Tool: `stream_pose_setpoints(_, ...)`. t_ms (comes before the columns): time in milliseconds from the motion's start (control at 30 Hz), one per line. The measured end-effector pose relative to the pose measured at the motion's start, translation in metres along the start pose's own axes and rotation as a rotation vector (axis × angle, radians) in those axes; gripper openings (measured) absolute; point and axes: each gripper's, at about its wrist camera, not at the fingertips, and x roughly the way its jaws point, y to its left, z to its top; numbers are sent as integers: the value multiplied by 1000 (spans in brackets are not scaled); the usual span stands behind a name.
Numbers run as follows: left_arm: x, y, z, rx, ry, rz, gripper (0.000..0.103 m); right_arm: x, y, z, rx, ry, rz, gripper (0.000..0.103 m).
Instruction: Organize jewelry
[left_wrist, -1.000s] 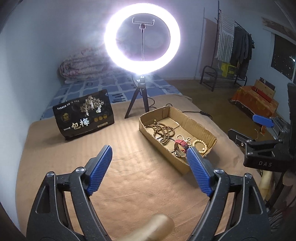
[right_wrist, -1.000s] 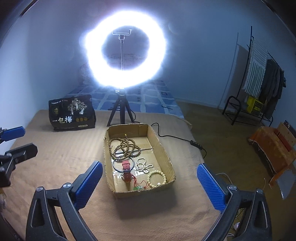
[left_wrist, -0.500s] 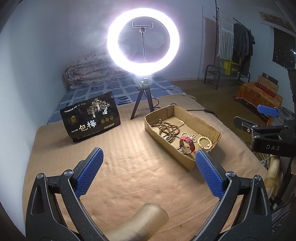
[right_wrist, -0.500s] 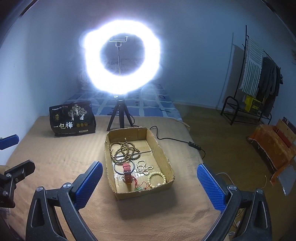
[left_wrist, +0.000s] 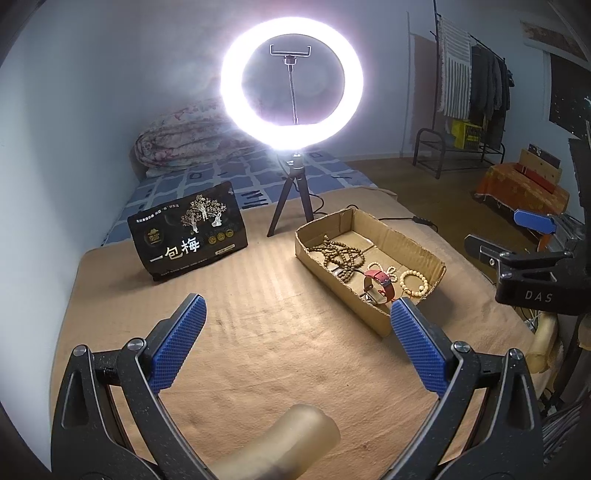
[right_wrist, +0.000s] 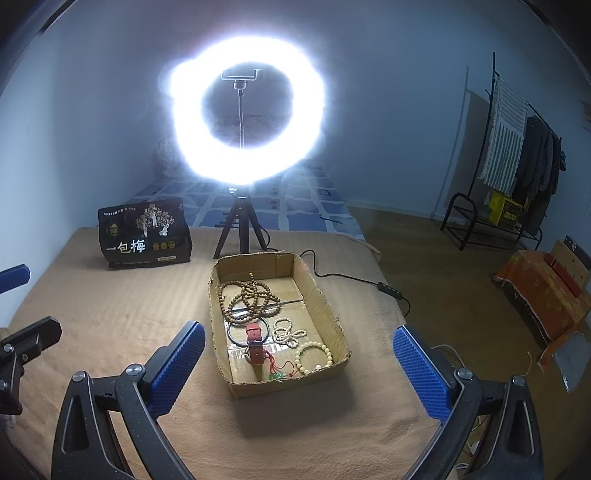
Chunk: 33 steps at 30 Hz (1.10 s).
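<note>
Both the left gripper (left_wrist: 297, 334) and the right gripper (right_wrist: 299, 358) hover released, nothing between their fingers; the left's have just been opening. The cardboard tray (right_wrist: 325, 306) of beads lies near the bed's (right_wrist: 110, 314) right edge.

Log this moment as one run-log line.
left gripper: fingers just opened wide, empty | right gripper: open, empty | brown cardboard tray: all jewelry inside, untouched
</note>
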Motion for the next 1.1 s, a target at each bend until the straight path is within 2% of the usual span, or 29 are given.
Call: stream_pose_setpoints(1100, -2, -5, 5, -6, -4, -2, 102, 7, 0, -1, 3, 20, 4, 103)
